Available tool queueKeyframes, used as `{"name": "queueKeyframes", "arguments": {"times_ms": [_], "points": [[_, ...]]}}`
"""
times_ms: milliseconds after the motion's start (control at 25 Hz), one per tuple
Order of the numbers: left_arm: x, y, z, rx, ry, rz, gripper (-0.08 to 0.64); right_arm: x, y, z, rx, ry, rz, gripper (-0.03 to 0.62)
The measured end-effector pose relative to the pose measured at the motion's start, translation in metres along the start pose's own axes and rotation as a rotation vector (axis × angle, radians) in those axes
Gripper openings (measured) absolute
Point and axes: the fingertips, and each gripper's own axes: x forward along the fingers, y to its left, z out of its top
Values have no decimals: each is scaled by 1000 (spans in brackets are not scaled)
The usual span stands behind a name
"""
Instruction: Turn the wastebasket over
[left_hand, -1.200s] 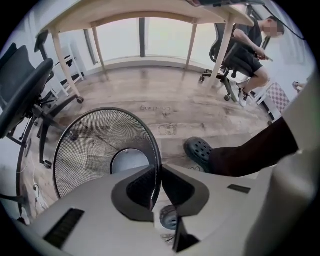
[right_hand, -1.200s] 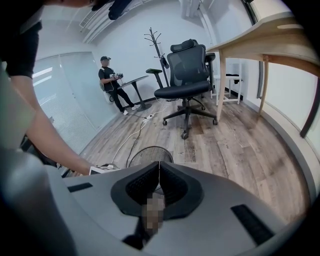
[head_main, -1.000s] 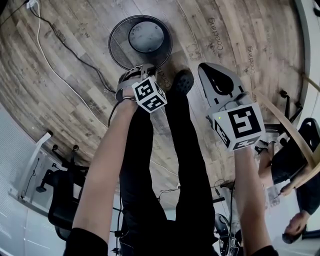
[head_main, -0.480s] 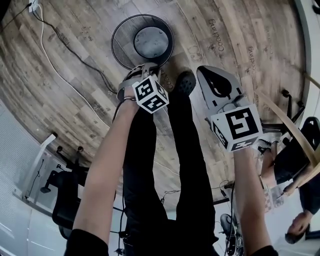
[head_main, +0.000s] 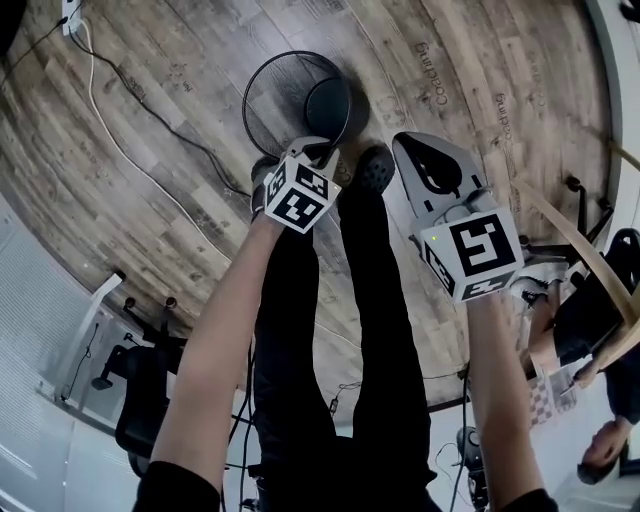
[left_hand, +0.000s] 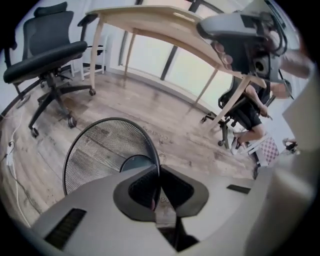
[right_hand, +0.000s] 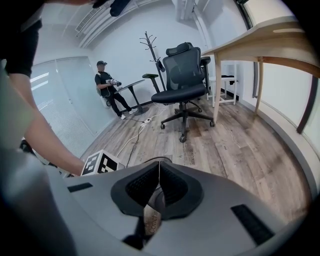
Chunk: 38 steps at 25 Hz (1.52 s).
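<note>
The wastebasket (head_main: 283, 95) is a black wire-mesh bin on the wood floor just ahead of my feet. It is tipped, so its round base (head_main: 328, 104) shows off-centre toward the right. My left gripper (head_main: 316, 153) is shut on its near rim. In the left gripper view the thin rim runs down between the closed pads of the left gripper (left_hand: 158, 174), and the mesh wall (left_hand: 102, 152) spreads to the left. My right gripper (head_main: 432, 165) hangs to the right of the basket, shut and holding nothing; its jaws meet in the right gripper view (right_hand: 159, 175).
My legs and a black shoe (head_main: 368, 166) stand right behind the basket. A white cable (head_main: 120, 150) crosses the floor at left. Office chairs (left_hand: 45, 55) (right_hand: 184, 75), a wooden desk (left_hand: 165, 27) and a seated person (left_hand: 255, 112) surround the spot.
The left gripper has risen and rolled with the rim in its jaws. The basket has tipped from standing upright to leaning, its base sliding right in view. The right gripper has held still.
</note>
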Motion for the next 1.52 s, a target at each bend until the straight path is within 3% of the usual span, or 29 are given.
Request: {"name": "queueKeyframes", "arguments": {"times_ms": [120, 320, 640, 880, 1240, 1320, 1400, 1520], "points": [[-8, 14, 3, -61, -26, 35, 38, 0, -2, 1, 7, 3, -4, 34], [-22, 35, -5, -58, -10, 74, 38, 5, -8, -3, 11, 20, -24, 34], [-50, 86, -28, -127, -42, 142, 39, 32, 1, -13, 24, 78, -28, 34], [-63, 121, -49, -119, -14, 219, 40, 62, 7, -26, 58, 117, -28, 34], [-75, 170, -97, -249, -15, 280, 40, 113, 20, -70, 130, 216, 0, 37], [-76, 178, -110, -267, -4, 284, 41, 123, 21, -79, 148, 235, 8, 62], [-76, 182, -122, -280, 11, 282, 41, 133, 23, -91, 180, 255, 19, 129], [-73, 186, -136, -295, 30, 273, 43, 149, 22, -109, 232, 277, 16, 155]]}}
